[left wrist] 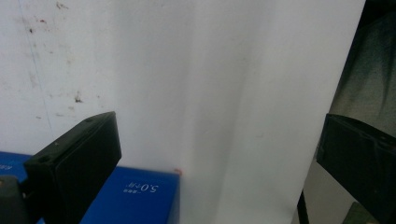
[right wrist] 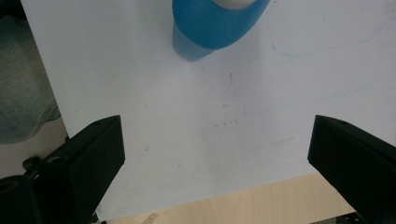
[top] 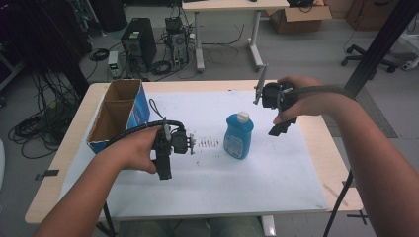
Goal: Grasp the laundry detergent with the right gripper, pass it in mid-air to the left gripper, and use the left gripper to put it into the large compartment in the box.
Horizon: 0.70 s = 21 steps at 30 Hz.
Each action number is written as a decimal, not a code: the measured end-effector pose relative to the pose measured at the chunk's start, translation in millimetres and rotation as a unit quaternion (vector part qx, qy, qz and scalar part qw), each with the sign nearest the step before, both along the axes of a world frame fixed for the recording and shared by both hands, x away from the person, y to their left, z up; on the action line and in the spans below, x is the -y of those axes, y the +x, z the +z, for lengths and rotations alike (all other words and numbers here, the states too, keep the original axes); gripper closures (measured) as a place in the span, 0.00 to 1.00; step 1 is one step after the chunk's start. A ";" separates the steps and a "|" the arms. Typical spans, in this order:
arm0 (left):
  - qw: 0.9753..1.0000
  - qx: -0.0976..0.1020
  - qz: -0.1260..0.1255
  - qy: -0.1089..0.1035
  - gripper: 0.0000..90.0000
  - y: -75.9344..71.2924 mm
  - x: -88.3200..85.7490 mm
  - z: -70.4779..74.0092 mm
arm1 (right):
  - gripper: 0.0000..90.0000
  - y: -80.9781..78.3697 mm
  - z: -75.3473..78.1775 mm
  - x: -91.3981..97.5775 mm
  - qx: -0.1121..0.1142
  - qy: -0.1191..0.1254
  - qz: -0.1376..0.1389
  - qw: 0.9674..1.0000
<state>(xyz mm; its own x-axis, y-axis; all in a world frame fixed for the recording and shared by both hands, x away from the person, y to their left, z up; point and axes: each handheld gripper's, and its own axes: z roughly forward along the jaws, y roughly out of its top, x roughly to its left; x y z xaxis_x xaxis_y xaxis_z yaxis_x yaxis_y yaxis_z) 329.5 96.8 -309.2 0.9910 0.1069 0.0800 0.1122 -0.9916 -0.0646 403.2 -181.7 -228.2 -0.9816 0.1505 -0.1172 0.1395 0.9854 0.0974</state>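
High view: both tongs open, bottle untouched

At the bench's left edge stands a blue cardboard box (top: 118,114), its two compartments open on top and, as far as can be seen, empty. Just right of it the left tongs (top: 163,168) hover with jaws wide apart and nothing between them. The blue bottle (top: 238,136) stands upright mid-bench, white cap on. Toward the right edge the right tongs (top: 279,129) hang nearby, also spread and empty. This looks like the approach; next, the right tongs must descend and straddle the bottle.
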 end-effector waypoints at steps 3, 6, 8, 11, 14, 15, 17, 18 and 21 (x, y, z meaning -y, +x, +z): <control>1.000 -0.002 0.001 0.001 0.00 0.0 -0.2 0.1 | 0.04 1.6 0.0 0.4 0.002 0.000 -0.001 1.000; 1.000 -0.003 0.001 -0.001 0.00 0.6 -0.5 -0.5 | 0.04 2.4 -0.8 0.4 0.002 0.007 -0.005 1.000; 1.000 -0.003 0.002 0.002 0.00 0.8 -0.4 -0.6 | 0.04 2.6 -2.1 0.0 0.003 0.007 -0.004 1.000; 1.000 -0.002 0.001 -0.001 0.00 -0.7 0.1 0.2 | 0.04 1.1 -3.5 0.1 0.002 0.011 -0.005 1.000; 1.000 -0.003 -0.001 0.002 0.00 -2.3 0.5 0.2 | 0.05 0.7 -5.1 0.5 0.000 0.009 -0.006 1.000; 1.000 -0.003 -0.001 0.002 0.00 -2.3 0.2 0.3 | 0.04 0.6 -5.4 0.7 0.001 0.010 -0.008 1.000; 1.000 -0.003 -0.002 0.003 0.00 -2.2 -0.2 0.9 | 0.05 0.4 -5.5 1.1 0.002 0.012 -0.008 1.000; 1.000 -0.002 -0.001 0.002 0.00 -2.3 -0.6 0.9 | 0.04 -0.1 -5.4 1.3 0.002 0.013 -0.009 1.000; 1.000 -0.002 0.000 0.002 0.00 -3.3 -1.4 2.1 | 0.05 -1.4 -5.4 1.5 0.002 0.012 -0.011 1.000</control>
